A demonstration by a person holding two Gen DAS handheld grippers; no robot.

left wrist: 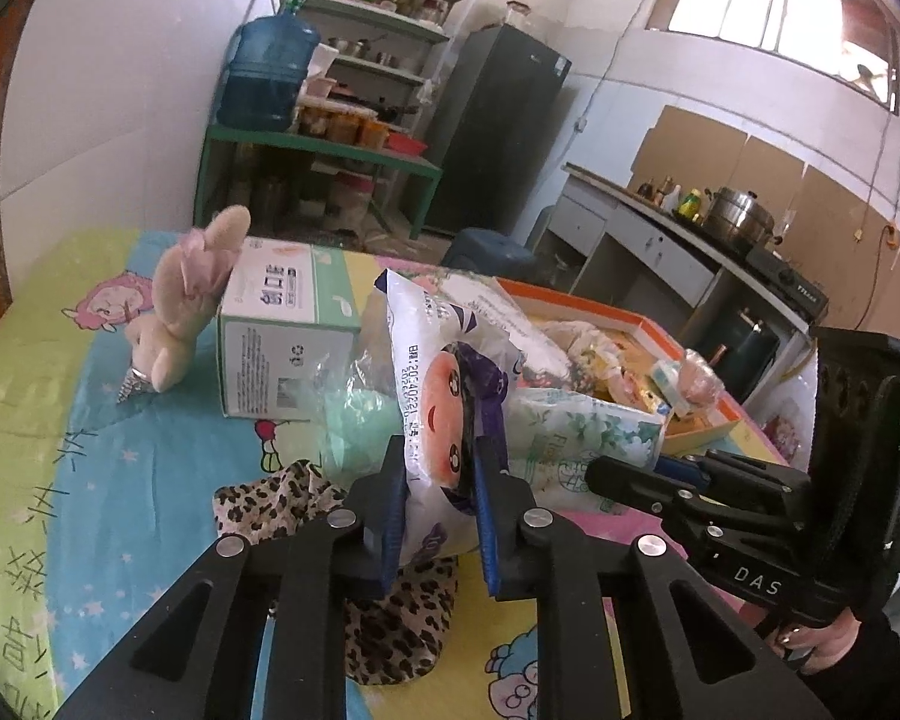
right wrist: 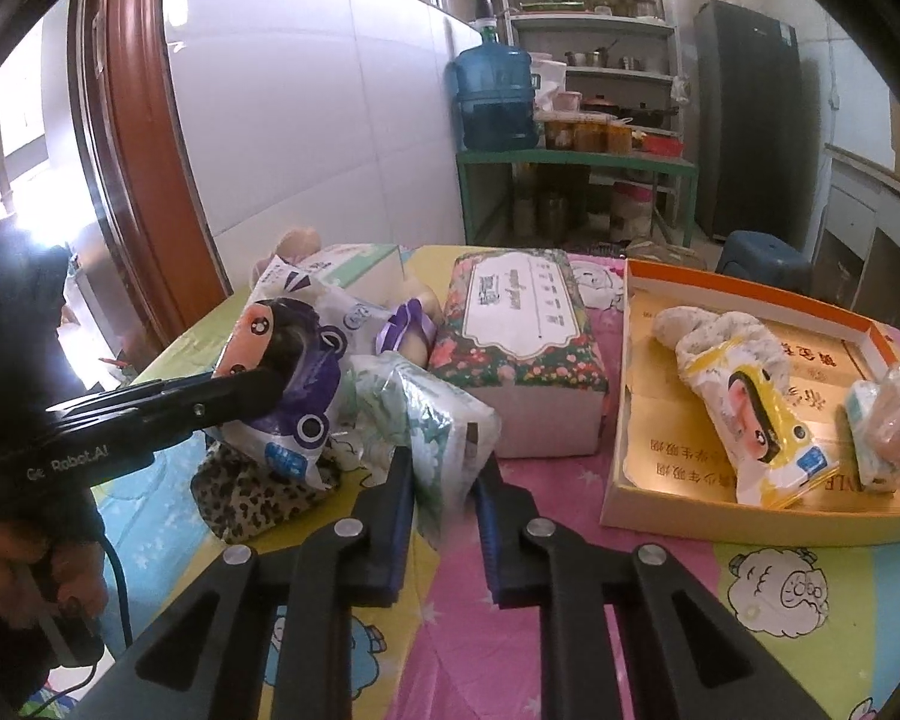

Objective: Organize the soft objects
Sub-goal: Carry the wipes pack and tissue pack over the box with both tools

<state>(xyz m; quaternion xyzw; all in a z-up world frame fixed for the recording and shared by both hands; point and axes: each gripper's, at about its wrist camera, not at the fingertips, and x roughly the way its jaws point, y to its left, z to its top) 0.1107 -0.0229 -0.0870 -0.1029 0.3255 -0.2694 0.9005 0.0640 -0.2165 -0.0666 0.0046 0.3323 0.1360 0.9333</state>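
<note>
My left gripper (left wrist: 438, 480) is shut on a white and purple plastic bag with a cartoon face (left wrist: 444, 420), held a little above the table. From the right wrist view, that left gripper (right wrist: 270, 381) clamps the same bag (right wrist: 306, 402) at the left. My right gripper (right wrist: 444, 498) is shut on the near corner of a soft tissue pack with a green floral print (right wrist: 420, 414). In the left wrist view the right gripper (left wrist: 606, 471) comes in from the right onto that pack (left wrist: 588, 432). A leopard-print cloth (left wrist: 270, 504) lies under both items.
A plush rabbit (left wrist: 192, 300) leans on a green and white box (left wrist: 288, 330). A floral tissue block (right wrist: 522, 348) stands mid-table. An orange-rimmed cardboard tray (right wrist: 750, 300) at the right holds a yellow bag (right wrist: 750, 420) and small packets. A person's hand (right wrist: 36, 564) grips the left handle.
</note>
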